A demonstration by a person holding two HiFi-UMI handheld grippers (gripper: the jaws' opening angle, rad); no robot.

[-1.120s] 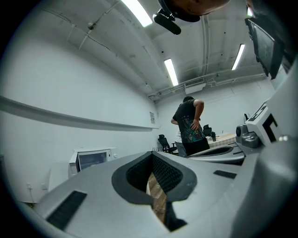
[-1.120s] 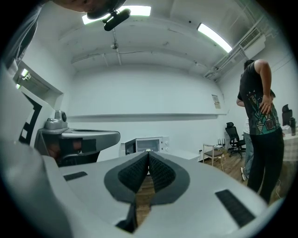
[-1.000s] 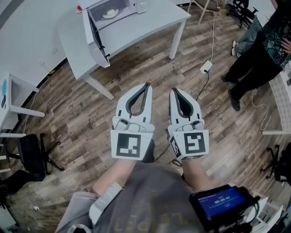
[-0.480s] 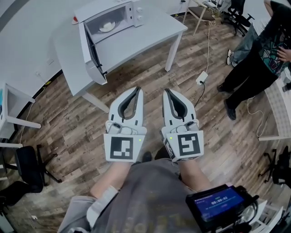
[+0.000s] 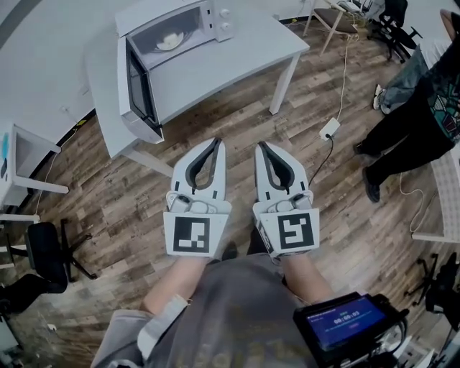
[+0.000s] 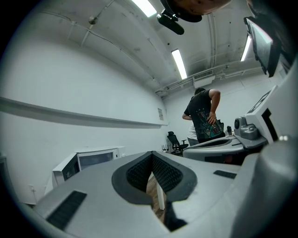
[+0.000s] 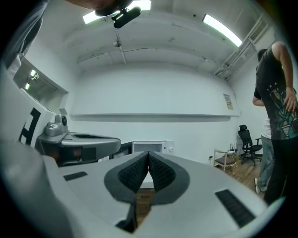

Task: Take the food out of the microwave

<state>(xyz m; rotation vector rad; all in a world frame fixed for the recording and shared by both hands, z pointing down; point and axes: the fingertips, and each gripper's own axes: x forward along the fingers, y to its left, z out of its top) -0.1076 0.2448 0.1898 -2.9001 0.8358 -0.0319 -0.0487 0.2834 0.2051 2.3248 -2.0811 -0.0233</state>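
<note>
Office-like lab with white desks (image 5: 244, 59), swivel chairs (image 5: 44, 248), strip lights (image 6: 179, 64)

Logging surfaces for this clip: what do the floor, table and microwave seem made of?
Floor: matt wood-look planks with grain and seams; solid wood or laminate, cannot tell.
Table: smooth white top and legs, likely painted or laminated board.
Microwave: white casing, probably painted metal or plastic; open door with dark window.

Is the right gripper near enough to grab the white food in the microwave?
Probably not yet: the right gripper hangs over wooden floor, far from the white microwave, though its door stands open.
</note>
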